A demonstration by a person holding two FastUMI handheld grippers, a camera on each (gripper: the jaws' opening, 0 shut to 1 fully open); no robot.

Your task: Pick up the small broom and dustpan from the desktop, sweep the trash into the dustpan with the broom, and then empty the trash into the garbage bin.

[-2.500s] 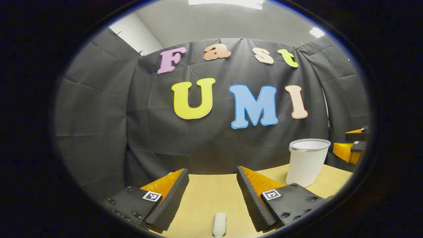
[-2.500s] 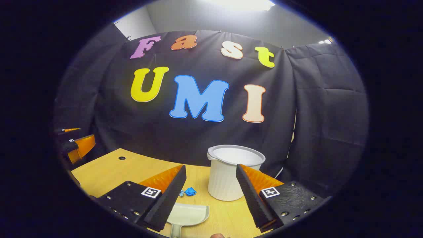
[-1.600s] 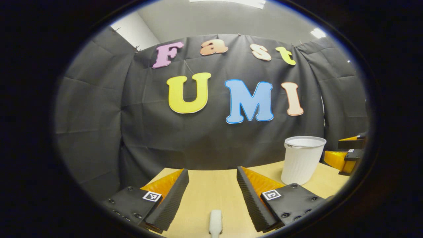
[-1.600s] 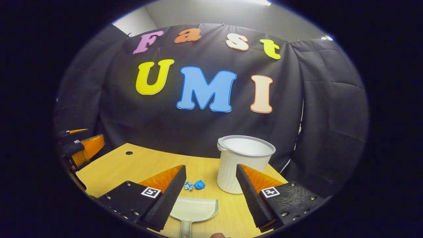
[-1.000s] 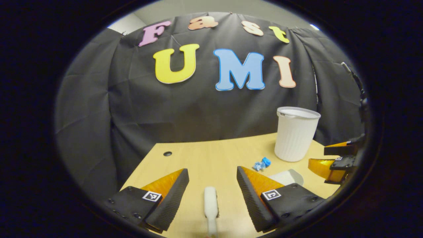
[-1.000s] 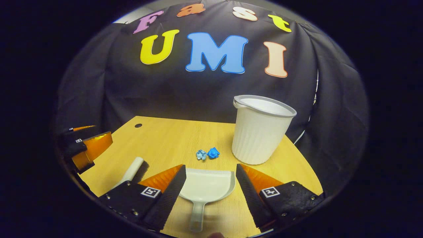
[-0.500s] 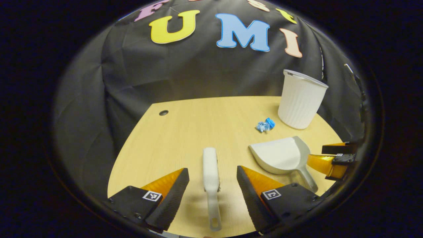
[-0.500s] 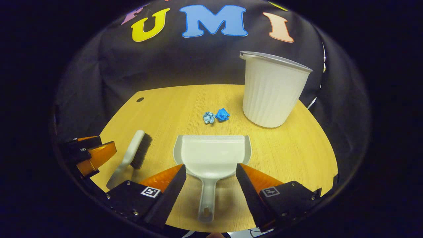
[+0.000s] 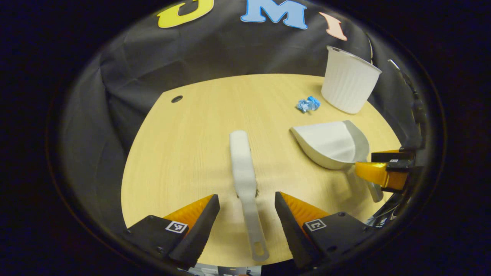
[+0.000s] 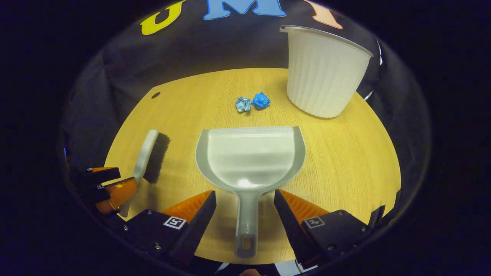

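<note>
In the left gripper view, our left gripper (image 9: 247, 209) has its fingers (image 9: 201, 220) spread wide, one on each side of the broom's handle, with a clear gap on both sides so neither finger touches it. The broom (image 9: 243, 172) lies flat on the tabletop (image 9: 184, 145), handle toward us and head pointing away. Off to the right in this view sits the dustpan (image 9: 330, 142), and the right gripper's orange fingers show at its handle near the edge of the view.

In the right gripper view, our right gripper (image 10: 245, 211) is likewise spread wide, its fingers (image 10: 193, 226) standing on either side of the dustpan's handle without pressing on it. The dustpan (image 10: 249, 157) rests flat on the tabletop (image 10: 345, 153), handle toward us and its open mouth facing away. Just beyond the mouth lie two small crumpled bits of trash (image 10: 252, 102), one pale blue and one deeper blue, touching each other. To the right of them, near the far edge of the tabletop, the white ribbed garbage bin (image 10: 324, 73) stands upright. On the left in this view the broom (image 10: 151, 155) lies with its dark bristles turned toward the dustpan, and the left gripper's orange fingers show around its handle end.
</note>
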